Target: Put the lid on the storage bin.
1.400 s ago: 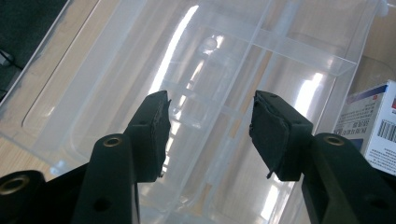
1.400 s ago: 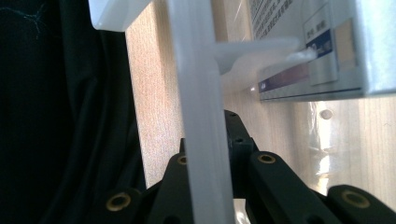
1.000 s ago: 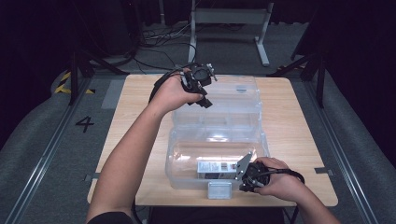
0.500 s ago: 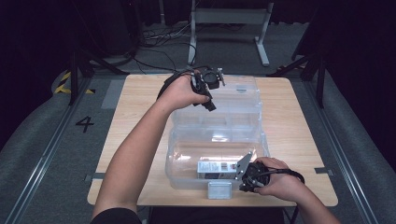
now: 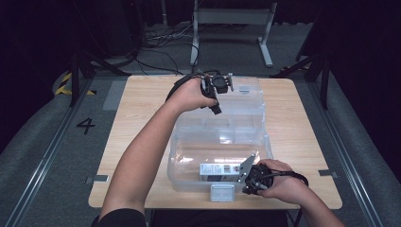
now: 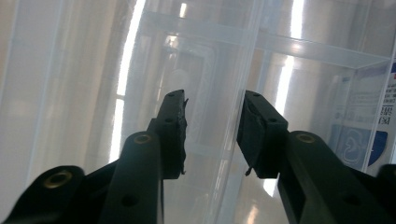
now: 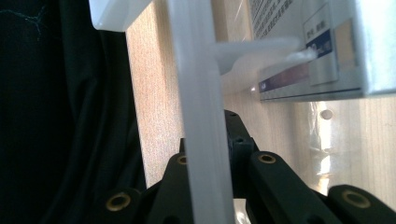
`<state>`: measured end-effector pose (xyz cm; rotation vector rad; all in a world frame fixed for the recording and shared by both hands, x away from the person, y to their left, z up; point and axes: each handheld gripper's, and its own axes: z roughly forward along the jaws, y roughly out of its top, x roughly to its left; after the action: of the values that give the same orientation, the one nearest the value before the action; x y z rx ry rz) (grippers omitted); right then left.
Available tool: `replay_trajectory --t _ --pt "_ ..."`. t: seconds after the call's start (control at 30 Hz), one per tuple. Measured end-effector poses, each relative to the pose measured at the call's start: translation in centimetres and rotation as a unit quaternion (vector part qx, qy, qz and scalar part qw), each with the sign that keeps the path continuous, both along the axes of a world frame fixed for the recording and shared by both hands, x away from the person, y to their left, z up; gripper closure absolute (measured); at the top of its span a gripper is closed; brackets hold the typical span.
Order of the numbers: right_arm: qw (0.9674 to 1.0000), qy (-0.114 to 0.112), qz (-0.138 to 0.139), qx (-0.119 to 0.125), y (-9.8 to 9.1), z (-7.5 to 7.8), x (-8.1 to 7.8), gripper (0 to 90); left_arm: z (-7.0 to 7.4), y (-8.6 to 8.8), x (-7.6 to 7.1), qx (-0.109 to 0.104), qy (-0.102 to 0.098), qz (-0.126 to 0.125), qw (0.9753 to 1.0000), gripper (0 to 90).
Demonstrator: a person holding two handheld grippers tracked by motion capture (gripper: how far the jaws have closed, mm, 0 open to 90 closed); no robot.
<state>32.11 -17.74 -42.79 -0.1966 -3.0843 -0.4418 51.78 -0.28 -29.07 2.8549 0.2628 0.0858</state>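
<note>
A clear plastic storage box [image 5: 189, 156] sits in the middle of the wooden table, its hinged lid [image 5: 246, 101] lying open behind it. A small white and blue carton [image 5: 217, 171] lies inside near the front wall. My left gripper [image 5: 213, 105] is at the lid's left part; in the left gripper view [image 6: 212, 126] its jaws have just been closing, stand apart, and a clear lid edge [image 6: 233, 140] runs between them untouched. My right gripper [image 5: 247, 182] is shut on the box's front rim [image 7: 201, 116], right of the white latch [image 5: 222, 192].
The table [image 5: 302, 142] has bare wood on both sides of the box. Its front edge runs just below the right hand. A grey floor with a painted number and dark stands surround the table. A metal frame stands behind.
The left hand has moved right and a little down over the lid, and its jaws have narrowed. The right hand and the box have stayed put.
</note>
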Motion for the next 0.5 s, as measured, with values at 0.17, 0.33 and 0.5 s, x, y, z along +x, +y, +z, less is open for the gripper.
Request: replay_trajectory --t 0.17,0.33,0.5 --pt "1.0000 0.004 0.003 -0.001 0.0 0.1 0.0 86.8 0.0 -0.4 -0.2 0.007 0.008 -0.009 0.9999 70.9" --pt "1.0000 0.004 0.003 -0.001 0.0 0.1 0.0 86.9 0.0 -1.0 -0.7 0.010 0.009 -0.026 0.9996 83.9" --pt "1.0000 0.001 0.000 -0.003 0.0 0.0 0.0 86.8 0.1 -1.3 -0.9 0.020 0.001 -0.020 0.9996 86.3"
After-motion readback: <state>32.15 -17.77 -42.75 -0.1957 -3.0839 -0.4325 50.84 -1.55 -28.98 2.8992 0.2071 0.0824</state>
